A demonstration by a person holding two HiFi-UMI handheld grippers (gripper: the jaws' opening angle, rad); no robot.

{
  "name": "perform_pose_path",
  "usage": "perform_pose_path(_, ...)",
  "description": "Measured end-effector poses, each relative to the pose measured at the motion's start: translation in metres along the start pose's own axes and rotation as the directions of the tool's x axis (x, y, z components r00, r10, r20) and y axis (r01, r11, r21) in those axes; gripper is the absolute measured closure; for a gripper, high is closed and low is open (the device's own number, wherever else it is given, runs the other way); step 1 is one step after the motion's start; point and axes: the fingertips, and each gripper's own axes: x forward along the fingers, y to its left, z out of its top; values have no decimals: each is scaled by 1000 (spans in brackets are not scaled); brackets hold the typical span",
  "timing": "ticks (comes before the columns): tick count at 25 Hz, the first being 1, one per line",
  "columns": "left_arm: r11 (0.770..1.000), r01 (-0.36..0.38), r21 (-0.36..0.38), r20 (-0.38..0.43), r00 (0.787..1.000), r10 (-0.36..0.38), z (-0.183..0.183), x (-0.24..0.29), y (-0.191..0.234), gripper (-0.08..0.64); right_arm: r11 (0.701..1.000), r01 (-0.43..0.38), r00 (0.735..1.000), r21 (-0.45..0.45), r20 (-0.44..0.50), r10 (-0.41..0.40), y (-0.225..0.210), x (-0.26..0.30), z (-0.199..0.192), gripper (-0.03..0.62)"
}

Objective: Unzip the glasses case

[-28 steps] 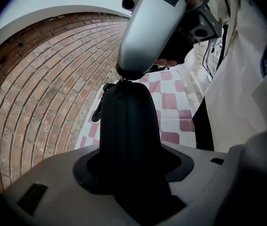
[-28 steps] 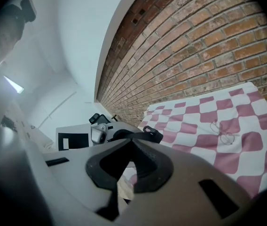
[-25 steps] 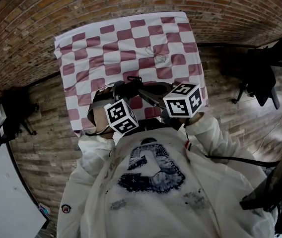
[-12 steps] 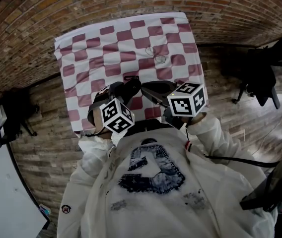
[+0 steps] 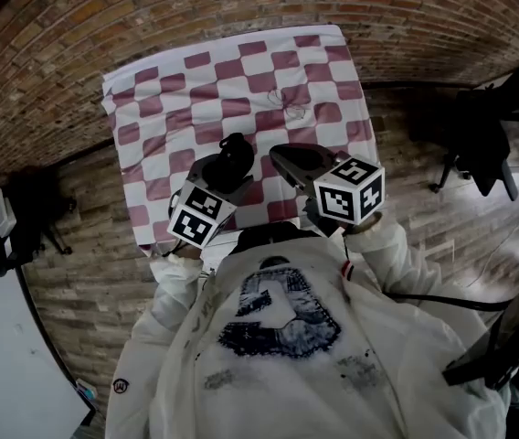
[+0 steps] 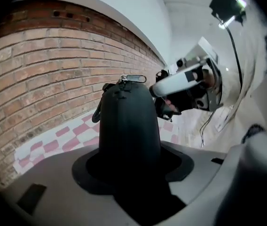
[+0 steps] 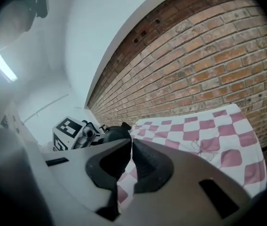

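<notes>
The black glasses case (image 5: pixel 234 151) is clamped in my left gripper (image 5: pixel 226 165), held above the near part of the chequered table (image 5: pixel 177 90). In the left gripper view the case (image 6: pixel 129 126) stands up between the jaws, with its metal zipper pull (image 6: pixel 134 78) at the far tip. My right gripper (image 5: pixel 278 154) hovers just right of the case, a small gap away, shut with nothing in it. The right gripper view shows its pads (image 7: pixel 143 157) pressed together, and the case (image 7: pixel 116 133) beyond them to the left.
A pink-and-white chequered cloth (image 7: pixel 208 131) covers the small table, with a thin wire-framed object (image 5: pixel 292 104) lying on it. Brick wall surrounds the table. Black stands are at the right (image 5: pixel 483 135) and left (image 5: pixel 22 199).
My left gripper has rolled, so its marker cube faces differently and the case points further away. The right gripper has drawn back to the right, away from the case.
</notes>
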Motion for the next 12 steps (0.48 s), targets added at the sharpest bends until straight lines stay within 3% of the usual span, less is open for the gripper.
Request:
perform_pose_path(3,986,88,-141,117,991,-72,13,-8,-5,302,998,55,997,-21,52,-54,-7,-7,8,575)
perform_pose_path(6,954,179,-242,244,963,-119,28,-16,-10,301,993,116,989,-30,101,-112,-13,-16,15,575)
perform_pose_path(12,931,213,-297,342,934,-105,38,-26,-8,301,978,203,967,-56,170,-191,-20,-32,24,575)
